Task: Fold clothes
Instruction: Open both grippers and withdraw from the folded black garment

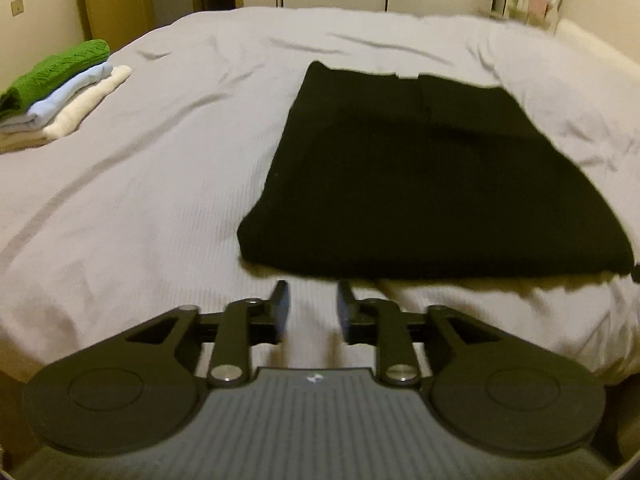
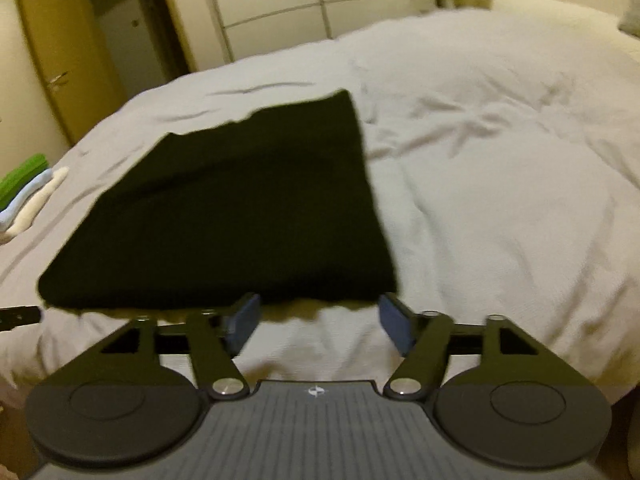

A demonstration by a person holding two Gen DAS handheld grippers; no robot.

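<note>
Both sets of fingers stand spread and empty: the left gripper (image 1: 311, 308) narrowly, the right gripper (image 2: 318, 320) wide, just short of the folded black garment (image 1: 420, 176) on the bed (image 1: 140, 200). For the next fold, pinch both near corners evenly, gathering every layer.

One folded black knitted garment (image 1: 432, 184) lies on one bed covered with a pale grey quilt (image 1: 160, 184). Three folded items sit in one stack: a green knit (image 1: 56, 74), a light blue piece (image 1: 70, 98) and a cream piece (image 1: 88, 104). Two black two-finger grippers show, a left gripper (image 1: 312, 312) and a right gripper (image 2: 318, 322).
</note>
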